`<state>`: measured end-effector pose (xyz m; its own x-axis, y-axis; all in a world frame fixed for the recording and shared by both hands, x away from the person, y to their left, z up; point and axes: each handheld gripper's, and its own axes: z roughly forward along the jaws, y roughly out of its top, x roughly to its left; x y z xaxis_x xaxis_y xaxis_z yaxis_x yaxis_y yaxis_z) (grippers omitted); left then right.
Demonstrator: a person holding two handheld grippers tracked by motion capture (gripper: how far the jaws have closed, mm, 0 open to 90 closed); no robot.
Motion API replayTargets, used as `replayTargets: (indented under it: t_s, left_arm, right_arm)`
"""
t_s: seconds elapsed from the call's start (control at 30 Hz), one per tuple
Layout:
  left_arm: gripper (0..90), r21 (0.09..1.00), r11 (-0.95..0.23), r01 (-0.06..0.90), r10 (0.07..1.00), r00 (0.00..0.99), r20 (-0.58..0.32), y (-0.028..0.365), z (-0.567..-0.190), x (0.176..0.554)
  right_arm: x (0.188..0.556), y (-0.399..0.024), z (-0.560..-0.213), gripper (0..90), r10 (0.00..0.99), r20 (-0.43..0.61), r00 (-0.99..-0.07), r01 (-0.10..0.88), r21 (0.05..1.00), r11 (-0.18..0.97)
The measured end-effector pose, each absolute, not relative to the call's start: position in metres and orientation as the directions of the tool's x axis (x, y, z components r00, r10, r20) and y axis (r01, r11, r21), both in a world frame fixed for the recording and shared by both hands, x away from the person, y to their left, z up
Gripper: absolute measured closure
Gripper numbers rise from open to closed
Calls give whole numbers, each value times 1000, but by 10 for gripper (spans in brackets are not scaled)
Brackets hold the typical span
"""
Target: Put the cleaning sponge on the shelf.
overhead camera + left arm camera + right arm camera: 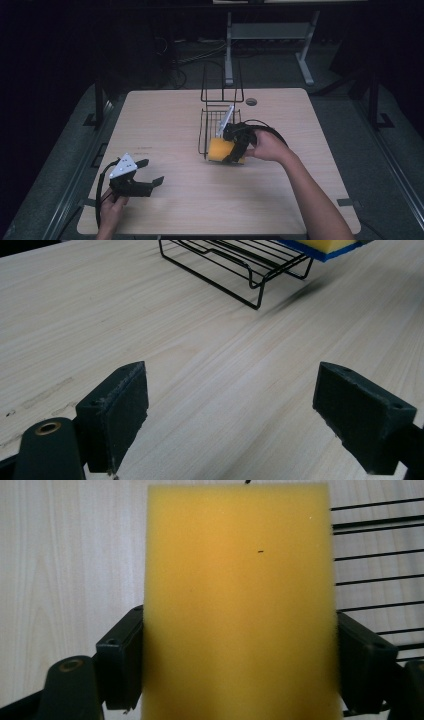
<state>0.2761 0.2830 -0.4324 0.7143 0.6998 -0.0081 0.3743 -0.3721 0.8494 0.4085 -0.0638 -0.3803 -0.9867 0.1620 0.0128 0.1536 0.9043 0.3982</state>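
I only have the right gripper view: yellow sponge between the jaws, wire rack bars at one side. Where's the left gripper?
Observer: The left gripper is at the near left of the table, apart from the rack.
Operator: Open or shut?
Observer: Open, nothing between its pads, in the left gripper view.
Operator: Is the sponge all yellow?
Observer: No. The sponge has a blue layer on its other face.
Operator: Is it inside the rack?
Observer: The right gripper holds it at the rack's near edge, from the high view.
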Motion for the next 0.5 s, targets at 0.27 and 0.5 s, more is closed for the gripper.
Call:
replayTargets:
  t_s: [0.27,0.5]
  left_arm:
    - [141,849,-375,372,699,715,-5,283,-432,276]
    - [141,849,-375,372,700,714,-4,283,-433,276]
  right_arm:
    - [422,-61,-385,214,162,34,-986,162,408,899]
    - [431,-57,-383,214,168,29,-985,166,397,903]
